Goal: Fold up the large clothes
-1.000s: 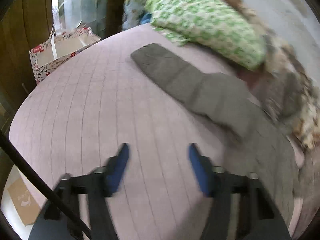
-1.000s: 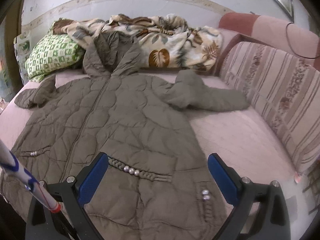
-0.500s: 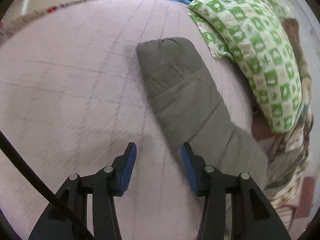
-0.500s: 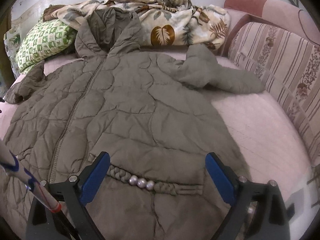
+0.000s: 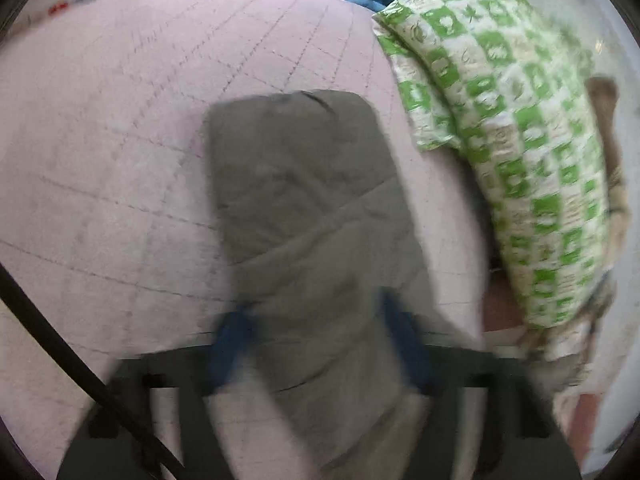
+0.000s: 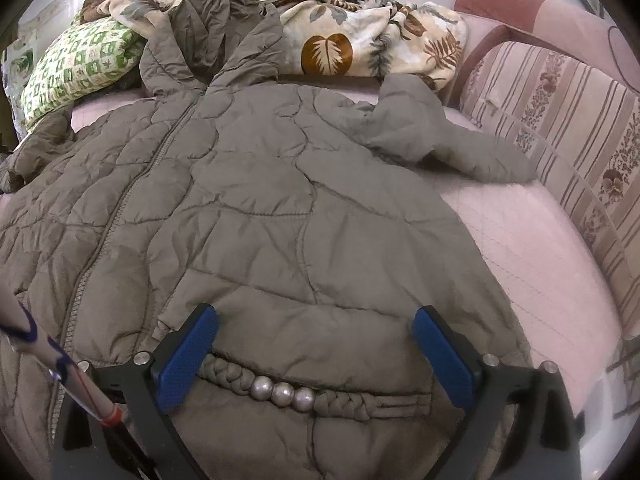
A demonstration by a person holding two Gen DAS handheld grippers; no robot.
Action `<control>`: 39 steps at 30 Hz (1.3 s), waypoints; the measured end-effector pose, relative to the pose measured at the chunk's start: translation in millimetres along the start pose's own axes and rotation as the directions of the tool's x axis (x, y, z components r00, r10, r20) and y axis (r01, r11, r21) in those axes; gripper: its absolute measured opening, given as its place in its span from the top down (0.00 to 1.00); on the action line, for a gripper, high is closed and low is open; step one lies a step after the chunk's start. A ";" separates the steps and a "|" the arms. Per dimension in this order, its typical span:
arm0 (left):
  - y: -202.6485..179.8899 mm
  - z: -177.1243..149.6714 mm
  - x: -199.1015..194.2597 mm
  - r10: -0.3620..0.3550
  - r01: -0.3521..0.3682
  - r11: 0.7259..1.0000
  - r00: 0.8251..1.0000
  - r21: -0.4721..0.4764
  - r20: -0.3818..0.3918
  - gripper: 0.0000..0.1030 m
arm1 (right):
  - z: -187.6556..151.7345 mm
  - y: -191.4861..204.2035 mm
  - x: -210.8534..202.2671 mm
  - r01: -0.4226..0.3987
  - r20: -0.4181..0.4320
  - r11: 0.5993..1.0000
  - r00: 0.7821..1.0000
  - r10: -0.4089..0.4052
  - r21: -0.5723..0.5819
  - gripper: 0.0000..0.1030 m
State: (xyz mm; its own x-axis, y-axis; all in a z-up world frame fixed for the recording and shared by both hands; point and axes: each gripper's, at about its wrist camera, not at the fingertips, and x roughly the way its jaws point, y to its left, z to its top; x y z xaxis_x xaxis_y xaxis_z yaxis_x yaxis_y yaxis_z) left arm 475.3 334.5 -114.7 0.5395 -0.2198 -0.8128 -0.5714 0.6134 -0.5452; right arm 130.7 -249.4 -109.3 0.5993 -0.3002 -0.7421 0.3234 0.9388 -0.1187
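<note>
An olive quilted hooded jacket (image 6: 248, 200) lies spread face up on the pink bed, zipper closed, hood toward the back. Its right sleeve (image 6: 448, 148) stretches toward the striped cushion. Its left sleeve (image 5: 304, 216) lies flat on the pink cover in the left wrist view. My left gripper (image 5: 316, 324) is open, its blue fingers straddling that sleeve; the view is blurred. My right gripper (image 6: 316, 332) is wide open just above the jacket's lower front, over a braided pocket trim with three silver beads (image 6: 284, 394).
A green-and-white checked pillow (image 5: 508, 128) lies right of the left sleeve and shows in the right wrist view (image 6: 76, 68). A leaf-print blanket (image 6: 352, 24) is piled behind the hood. A striped sofa cushion (image 6: 560, 120) borders the right side. Pink bed cover (image 6: 532, 248).
My left gripper moved forward over the left sleeve, which now sits between its fingers. My right gripper moved closer and lower over the jacket front. Both stay open.
</note>
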 end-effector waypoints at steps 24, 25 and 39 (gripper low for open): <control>-215.5 -277.0 -100.9 -0.238 0.368 0.765 0.924 0.529 -0.299 0.92 | -3.1 -9.9 7.7 -0.085 0.014 0.995 0.996 0.084 0.057 0.00; -219.3 -296.7 -96.7 -0.216 0.362 0.749 0.925 0.555 -0.313 0.90 | -3.2 -10.1 7.7 -0.086 0.015 0.995 0.996 0.086 0.058 0.00; -117.0 -402.2 -164.0 -0.038 -0.054 0.584 0.995 0.810 0.094 0.41 | -5.4 -14.2 9.2 -0.112 0.010 0.991 0.994 0.112 0.076 0.00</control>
State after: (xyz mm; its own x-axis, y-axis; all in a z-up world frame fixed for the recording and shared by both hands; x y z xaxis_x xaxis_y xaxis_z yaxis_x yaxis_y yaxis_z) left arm 204.9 -6.3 -0.1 0.6166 -0.1709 -0.7685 0.1385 0.9845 -0.1078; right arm 127.7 -264.6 -118.0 0.6391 -0.1949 -0.7441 0.3084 0.9511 0.0158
